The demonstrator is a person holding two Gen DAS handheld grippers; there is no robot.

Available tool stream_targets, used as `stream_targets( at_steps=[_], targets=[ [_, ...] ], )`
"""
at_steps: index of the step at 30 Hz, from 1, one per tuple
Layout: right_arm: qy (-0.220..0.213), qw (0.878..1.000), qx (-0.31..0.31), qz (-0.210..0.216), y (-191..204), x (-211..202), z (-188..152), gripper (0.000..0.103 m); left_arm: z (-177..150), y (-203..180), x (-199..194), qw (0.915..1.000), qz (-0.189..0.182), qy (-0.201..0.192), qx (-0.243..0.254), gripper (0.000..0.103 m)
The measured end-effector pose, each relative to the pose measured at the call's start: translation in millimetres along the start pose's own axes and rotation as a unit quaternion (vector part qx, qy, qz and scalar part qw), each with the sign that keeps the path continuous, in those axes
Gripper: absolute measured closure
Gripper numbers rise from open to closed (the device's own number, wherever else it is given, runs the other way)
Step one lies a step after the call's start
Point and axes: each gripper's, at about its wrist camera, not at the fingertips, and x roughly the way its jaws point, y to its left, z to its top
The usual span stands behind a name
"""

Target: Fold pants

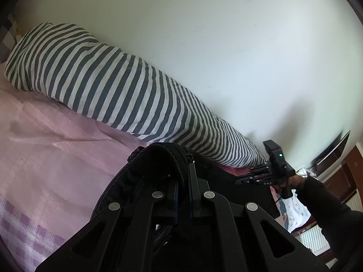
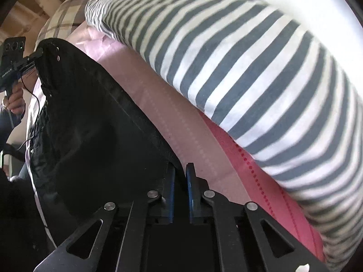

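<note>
Nearest the left camera, the left gripper (image 1: 184, 170) is clenched on a bunched fold of the black pants (image 1: 145, 170), the cloth humped up between and over its two fingers. In the right camera, the right gripper (image 2: 180, 172) has its blue-padded fingers drawn close on the edge of the same pants (image 2: 90, 124), which stretch away taut from there to the other gripper (image 2: 34, 56) at the far end. The pants hang above a pink sheet (image 1: 56, 149) that covers the bed. Just beyond, a long pillow (image 1: 109, 86) with grey and white stripes lies along the sheet's far side, against a pale wall (image 1: 226, 34).
</note>
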Motion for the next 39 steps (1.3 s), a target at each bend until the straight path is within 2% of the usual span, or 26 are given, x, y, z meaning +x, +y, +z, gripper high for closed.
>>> stream_targets(
  at_steps=[4,12,18,24,29,34,39],
  targets=[
    [-0.020,1.000,0.008,-0.021,13,-22,-7,0.096,0,0,-6,0.9999,0.011,0.000,0.007,0.097],
    [-0.072,0.992,0.035,-0.098,81,-67,-33,0.097,-4,-9,-26,0.9993,0.028,-0.001,0.026,0.097],
    [-0.103,0.983,0.061,-0.140,132,-93,-78,0.098,-17,-27,-59,0.9981,0.029,0.005,0.055,0.097],
    [-0.113,0.979,0.086,-0.147,181,-95,-117,0.098,-39,-47,-89,0.9945,0.040,0.023,0.095,0.097],
    [-0.115,0.978,0.116,-0.128,208,-82,-152,0.098,-68,-53,-110,0.9895,0.055,0.057,0.121,0.096],
    [-0.106,0.978,0.140,-0.111,225,-65,-185,0.098,-98,-49,-121,0.9842,0.067,0.093,0.135,0.095],
    [-0.101,0.976,0.162,-0.106,234,-42,-205,0.098,-137,-36,-120,0.9742,0.100,0.142,0.143,0.094]
  ],
)
